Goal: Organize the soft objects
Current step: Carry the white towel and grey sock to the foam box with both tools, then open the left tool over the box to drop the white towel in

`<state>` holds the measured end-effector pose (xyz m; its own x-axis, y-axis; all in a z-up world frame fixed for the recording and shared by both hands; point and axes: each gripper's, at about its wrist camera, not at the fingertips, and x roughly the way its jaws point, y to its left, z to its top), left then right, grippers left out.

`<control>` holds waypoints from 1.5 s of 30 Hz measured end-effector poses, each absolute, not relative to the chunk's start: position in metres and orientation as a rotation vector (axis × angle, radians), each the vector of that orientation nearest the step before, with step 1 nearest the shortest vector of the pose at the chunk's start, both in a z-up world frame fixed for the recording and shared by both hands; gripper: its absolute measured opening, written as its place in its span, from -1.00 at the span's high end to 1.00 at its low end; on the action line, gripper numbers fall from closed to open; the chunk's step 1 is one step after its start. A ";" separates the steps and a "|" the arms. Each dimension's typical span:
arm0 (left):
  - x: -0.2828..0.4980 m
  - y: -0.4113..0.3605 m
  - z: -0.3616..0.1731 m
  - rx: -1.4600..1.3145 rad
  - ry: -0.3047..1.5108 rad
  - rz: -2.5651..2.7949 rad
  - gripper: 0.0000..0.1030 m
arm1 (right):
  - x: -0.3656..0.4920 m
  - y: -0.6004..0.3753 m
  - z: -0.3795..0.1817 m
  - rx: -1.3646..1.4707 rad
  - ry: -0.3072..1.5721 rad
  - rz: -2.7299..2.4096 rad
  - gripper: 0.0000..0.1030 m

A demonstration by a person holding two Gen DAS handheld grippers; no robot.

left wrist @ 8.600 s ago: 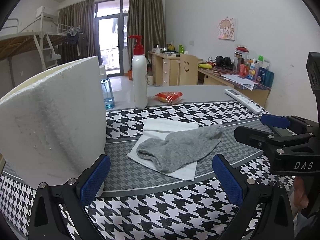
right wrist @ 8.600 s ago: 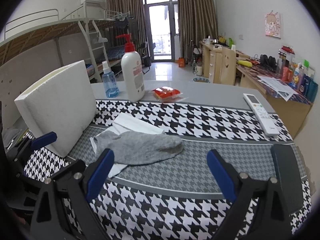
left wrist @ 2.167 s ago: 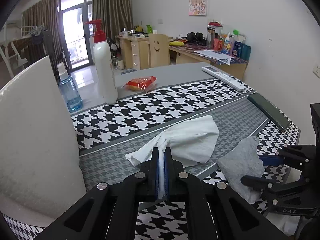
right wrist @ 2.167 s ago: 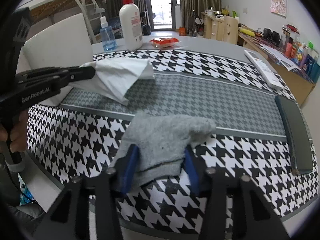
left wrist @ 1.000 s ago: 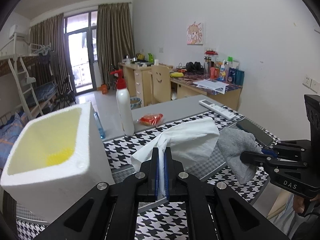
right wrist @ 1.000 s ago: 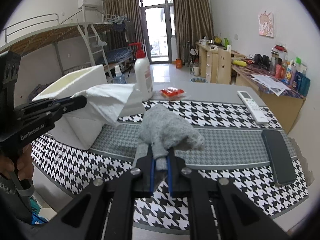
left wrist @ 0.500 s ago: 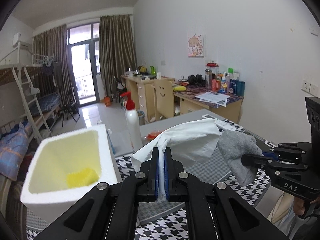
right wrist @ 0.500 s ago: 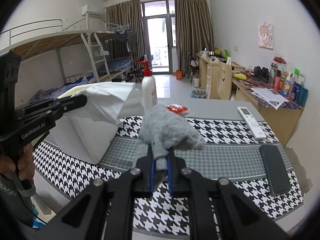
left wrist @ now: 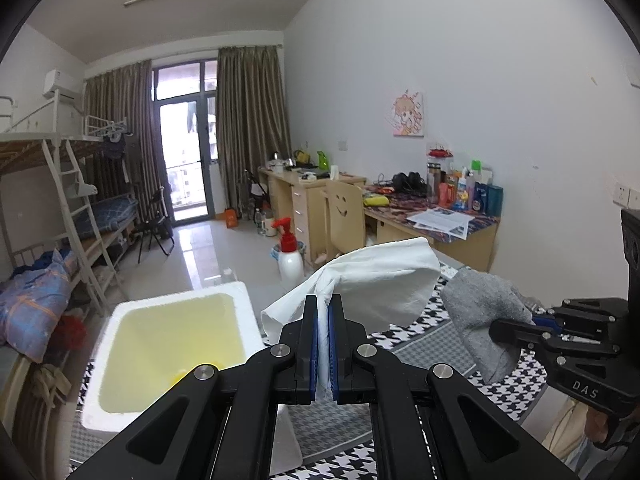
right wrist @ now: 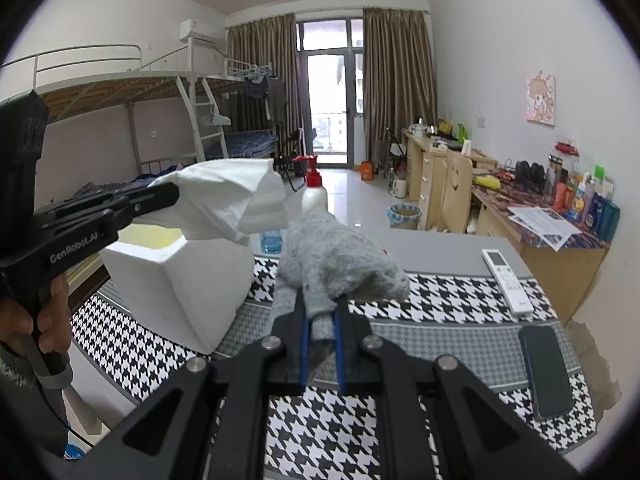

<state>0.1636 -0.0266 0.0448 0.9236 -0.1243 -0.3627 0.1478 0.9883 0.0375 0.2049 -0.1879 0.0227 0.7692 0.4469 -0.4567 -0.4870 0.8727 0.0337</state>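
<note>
My left gripper (left wrist: 323, 350) is shut on a white cloth (left wrist: 376, 284) and holds it high above the table, to the right of the open white foam box (left wrist: 120, 408). The box has a yellowish inside with a yellow thing at its bottom. My right gripper (right wrist: 320, 344) is shut on a grey sock (right wrist: 340, 264), also lifted above the table. In the right wrist view the left gripper (right wrist: 168, 196) holds the cloth (right wrist: 232, 196) over the foam box (right wrist: 180, 280). The sock (left wrist: 480, 320) shows at the right of the left wrist view.
A houndstooth cloth (right wrist: 440, 308) covers the table. A white pump bottle (right wrist: 314, 196) and a blue spray bottle (right wrist: 270, 240) stand behind the box. A remote (right wrist: 506, 280) and a dark phone (right wrist: 546, 372) lie at the right.
Both grippers have risen further with their loads. The left gripper has come higher over the foam box, so more of its inside shows.
</note>
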 end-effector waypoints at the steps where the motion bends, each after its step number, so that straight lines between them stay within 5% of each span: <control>1: 0.164 -0.026 0.048 0.062 0.360 -0.136 0.92 | 0.205 -0.187 0.023 -0.089 0.470 0.510 0.74; 45: 0.186 0.070 0.027 -0.034 0.418 0.172 0.92 | 0.208 -0.116 0.035 -0.151 0.428 0.685 0.74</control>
<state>0.1859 0.0696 0.0273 0.8995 0.1594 -0.4068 -0.1735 0.9848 0.0022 0.2082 -0.1156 0.0354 0.6916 0.5803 -0.4301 -0.6414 0.7672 0.0038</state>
